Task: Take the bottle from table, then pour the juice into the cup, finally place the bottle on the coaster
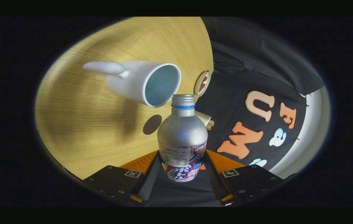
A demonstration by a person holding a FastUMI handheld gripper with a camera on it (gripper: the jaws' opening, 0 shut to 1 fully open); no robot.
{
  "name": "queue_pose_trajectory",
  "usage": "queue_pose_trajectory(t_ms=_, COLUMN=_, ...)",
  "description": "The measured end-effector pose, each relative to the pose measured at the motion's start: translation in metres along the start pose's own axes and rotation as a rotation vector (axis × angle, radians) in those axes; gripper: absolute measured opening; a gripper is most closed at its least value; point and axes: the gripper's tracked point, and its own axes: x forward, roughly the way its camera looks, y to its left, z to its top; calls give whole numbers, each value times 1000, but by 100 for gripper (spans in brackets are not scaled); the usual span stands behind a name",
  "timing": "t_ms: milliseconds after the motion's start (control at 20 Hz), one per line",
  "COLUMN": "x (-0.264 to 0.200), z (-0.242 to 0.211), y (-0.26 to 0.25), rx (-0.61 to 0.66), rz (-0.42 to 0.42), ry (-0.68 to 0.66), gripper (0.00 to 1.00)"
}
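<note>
Wooden surface (80, 124), pale and fine-grained, seen rolled hard over to one side, its far edge running against the black cloth wall (251, 62) of the booth.

White cup (143, 82) standing on that surface, its open mouth facing toward the bottle's neck, long handle reaching away on the opposite side — blue-grey inside.

Silver bottle (182, 138) held between the two fingers of the tongs (181, 174), long axis running straight ahead from the fingers, threaded neck with a blue ring pointing forward and ending just beside the rim of the cup. Printed label wrapping the lower body, base toward the camera. No cap seen on the neck. No liquid seen leaving the neck.

Tongs closed to the bottle's width, one finger against each side of the lower body, gripping it at the label. Whole tool rolled sideways, judged from the surface and the cup lying tilted across the view.

Dark round coaster (152, 124) flat on the surface, just beside the bottle's shoulder and below the cup. A second small round coaster (202, 83) with a brown mark on a pale face — near the surface's far edge, beyond the cup. A small cream-coloured object (204, 118) partly hidden behind the bottle's shoulder, too little showing to say what.
</note>
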Motion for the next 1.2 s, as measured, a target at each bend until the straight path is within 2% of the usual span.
queue_pose_trajectory(t_ms=350, x=5, z=-11, y=12, rx=146, rz=28, ry=7, gripper=77)
queue_pose_trajectory(t_ms=650, x=-1, z=-9, y=16, rx=335, rz=54, ry=-37, gripper=77)
queue_pose_trajectory(t_ms=900, x=-1, z=-11, y=30, rx=532, rz=118, ry=-66, gripper=78)
queue_pose_trajectory(t_ms=1100, x=-1, z=-17, y=30, rx=643, rz=126, ry=-83, gripper=78)
queue_pose_trajectory(t_ms=1200, x=2, z=-21, y=29, rx=739, rz=125, ry=-100, gripper=78)
